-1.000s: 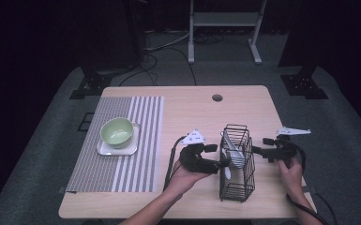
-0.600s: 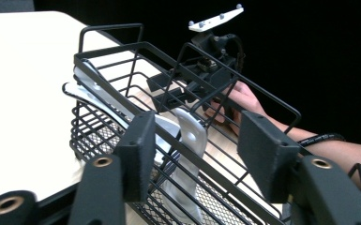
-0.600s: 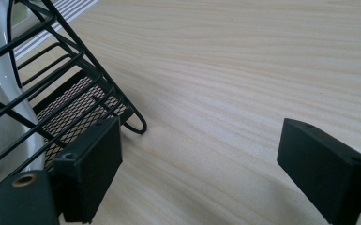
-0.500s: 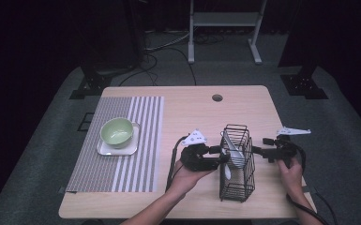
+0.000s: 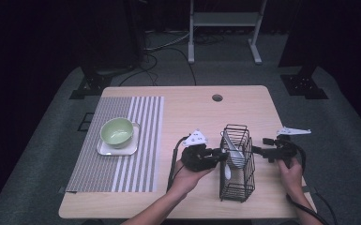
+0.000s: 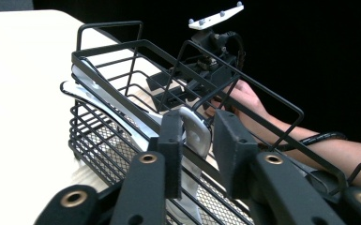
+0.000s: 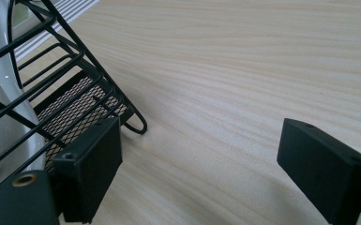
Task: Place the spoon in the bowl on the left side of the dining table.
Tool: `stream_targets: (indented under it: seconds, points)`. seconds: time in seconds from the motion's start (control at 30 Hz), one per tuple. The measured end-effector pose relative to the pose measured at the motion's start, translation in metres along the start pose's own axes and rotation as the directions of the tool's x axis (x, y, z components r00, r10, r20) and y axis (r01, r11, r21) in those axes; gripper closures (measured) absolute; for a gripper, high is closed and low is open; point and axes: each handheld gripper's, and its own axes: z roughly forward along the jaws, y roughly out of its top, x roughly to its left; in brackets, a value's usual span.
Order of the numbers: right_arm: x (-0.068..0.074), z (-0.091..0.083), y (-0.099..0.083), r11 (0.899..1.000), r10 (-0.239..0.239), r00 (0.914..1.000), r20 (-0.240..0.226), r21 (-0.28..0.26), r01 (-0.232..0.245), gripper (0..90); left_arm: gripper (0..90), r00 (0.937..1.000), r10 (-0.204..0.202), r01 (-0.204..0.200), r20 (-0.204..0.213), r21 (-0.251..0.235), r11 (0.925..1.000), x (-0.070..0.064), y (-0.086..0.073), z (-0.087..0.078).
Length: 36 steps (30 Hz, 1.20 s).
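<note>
A black wire basket [image 5: 236, 187] stands near the table's front right and holds white spoons. My left gripper [image 5: 220, 154] reaches its left rim from the left. In the left gripper view the jaws [image 6: 197, 140] are shut on the handle end of a white spoon [image 6: 194, 133] that sticks up over the basket's rim [image 6: 122, 47]. The spoon [image 5: 232, 157] leans inside the basket. My right gripper [image 5: 258, 151] sits just right of the basket, open, with bare table between its jaws [image 7: 199, 150] and the basket's corner [image 7: 65, 103] beside its left jaw.
A green bowl [image 5: 117, 130] rests on a white square plate [image 5: 117, 150] on a grey striped placemat [image 5: 122, 164] at the left. A cable hole [image 5: 217, 98] lies near the far edge. The table's front edge is close behind both hands.
</note>
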Motion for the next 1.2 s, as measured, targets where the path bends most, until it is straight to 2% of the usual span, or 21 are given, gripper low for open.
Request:
stream_targets:
  seconds: [0.23, 0.37, 0.7, 0.83, 0.97, 1.13, 1.17, 1.2]
  points:
    - [0.0, 0.0, 0.0, 1.0, 0.002, 1.0, 0.001, -0.001, -0.002, 13.1, 81.3, 1.0, -0.004, 0.004, 0.002, -0.013, 0.9999, -0.001, 0.0, -0.002]
    - [0.0, 0.0, 0.0, 1.0, 0.003, 1.0, 0.002, -0.002, -0.003, 13.2, 83.8, 0.9996, -0.023, 0.023, 0.018, -0.022, 0.9995, -0.002, 0.0, -0.002]
    - [-0.001, -0.001, 0.0, 1.0, 0.003, 1.0, 0.003, -0.002, -0.003, 13.1, 84.8, 0.998, -0.048, 0.05, 0.04, -0.047, 0.9976, -0.005, 0.002, -0.004]
    - [-0.001, -0.001, 0.0, 1.0, 0.002, 1.0, 0.004, -0.001, -0.002, 13.2, 84.8, 0.9955, -0.072, 0.075, 0.062, -0.054, 0.9957, -0.005, 0.004, -0.006]
    - [-0.001, -0.001, 0.0, 1.0, 0.003, 1.0, 0.005, -0.002, -0.003, 13.2, 84.8, 0.989, -0.111, 0.117, 0.098, -0.063, 0.9911, -0.005, 0.007, -0.007]
    - [-0.001, -0.001, 0.0, 1.0, 0.003, 1.0, 0.005, -0.001, -0.003, 13.1, 84.8, 0.9848, -0.13, 0.139, 0.115, -0.073, 0.9876, -0.004, 0.01, -0.01]
    - [-0.001, -0.001, 0.0, 1.0, 0.003, 1.0, 0.005, -0.001, -0.003, 13.1, 84.8, 0.9812, -0.147, 0.157, 0.126, -0.079, 0.9844, -0.004, 0.012, -0.011]
    - [-0.001, -0.001, 0.0, 1.0, 0.003, 1.0, 0.005, -0.001, -0.003, 13.1, 85.0, 0.9803, -0.151, 0.162, 0.127, -0.082, 0.9833, -0.003, 0.013, -0.012]
